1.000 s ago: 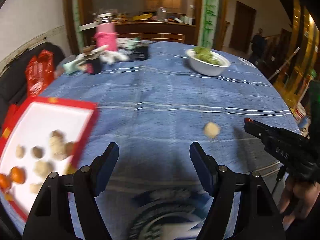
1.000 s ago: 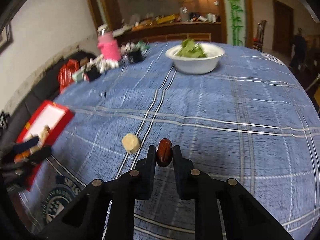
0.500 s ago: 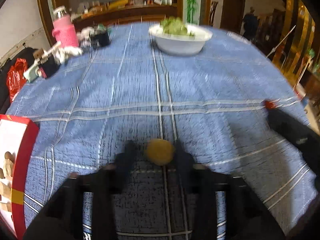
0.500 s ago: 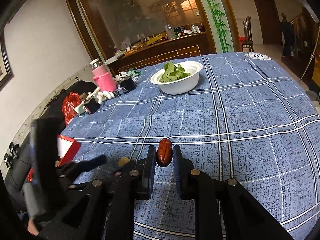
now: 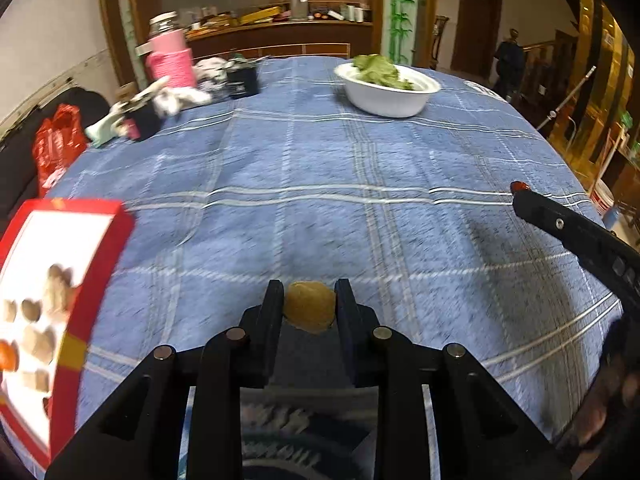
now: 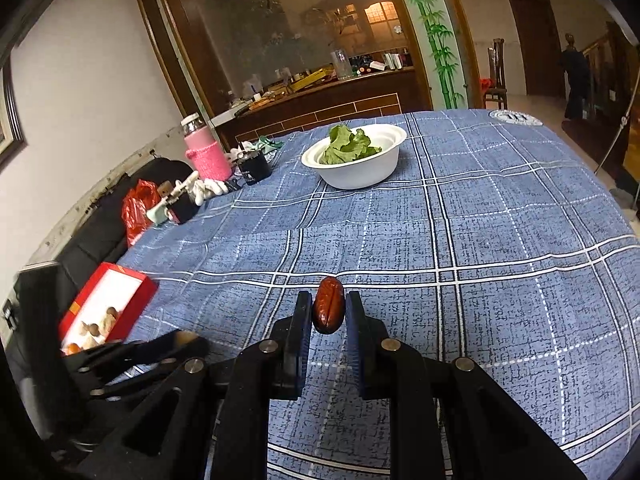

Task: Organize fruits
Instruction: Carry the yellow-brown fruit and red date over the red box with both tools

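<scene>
My left gripper (image 5: pixel 310 287) has a round tan fruit (image 5: pixel 309 309) between its pads, just above the blue checked tablecloth (image 5: pixel 320 168); the jaws are closing and the pads press on its sides. My right gripper (image 6: pixel 328 298) is shut on a dark red date (image 6: pixel 329 314), held above the cloth. A red box with a white inside (image 5: pixel 118 236) lies at the left table edge and holds several small brown and orange fruits. In the left wrist view the right gripper (image 5: pixel 520 196) reaches in from the right. In the right wrist view the left gripper (image 6: pixel 180 342) is low at the left, near the red box (image 6: pixel 134 280).
A white bowl of green leaves (image 5: pixel 384 100) stands at the far side of the table. A pink bottle (image 5: pixel 170 60), a black cup (image 5: pixel 242 80) and small clutter sit at the far left. A red bag (image 5: pixel 54 144) lies on a dark sofa beyond the left edge.
My left gripper swung right from beside the red box to the tan fruit and went from wide open to closed on it. The right gripper kept its hold on the date.
</scene>
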Motion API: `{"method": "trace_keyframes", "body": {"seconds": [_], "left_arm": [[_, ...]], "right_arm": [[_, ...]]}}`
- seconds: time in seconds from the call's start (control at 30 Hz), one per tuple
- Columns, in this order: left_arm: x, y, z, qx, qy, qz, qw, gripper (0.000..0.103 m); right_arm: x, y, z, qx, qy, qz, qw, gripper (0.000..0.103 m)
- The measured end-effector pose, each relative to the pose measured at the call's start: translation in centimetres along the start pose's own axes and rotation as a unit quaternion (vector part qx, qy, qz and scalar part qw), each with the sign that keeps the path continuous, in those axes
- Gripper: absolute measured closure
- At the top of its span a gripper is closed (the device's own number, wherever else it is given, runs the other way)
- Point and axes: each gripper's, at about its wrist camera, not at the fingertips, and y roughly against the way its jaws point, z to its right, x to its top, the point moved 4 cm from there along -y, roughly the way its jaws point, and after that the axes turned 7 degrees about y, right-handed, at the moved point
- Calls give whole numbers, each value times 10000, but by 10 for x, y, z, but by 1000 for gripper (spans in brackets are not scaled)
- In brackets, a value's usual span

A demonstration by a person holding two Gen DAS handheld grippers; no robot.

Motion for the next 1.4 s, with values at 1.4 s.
{"method": "trace_keyframes", "body": {"seconds": [1.4], "left_arm": [[-8, 80, -144, 529, 1220, 900, 9870, 79]], "right_arm": [[-34, 13, -157, 169, 1043, -134, 9943, 86]]}}
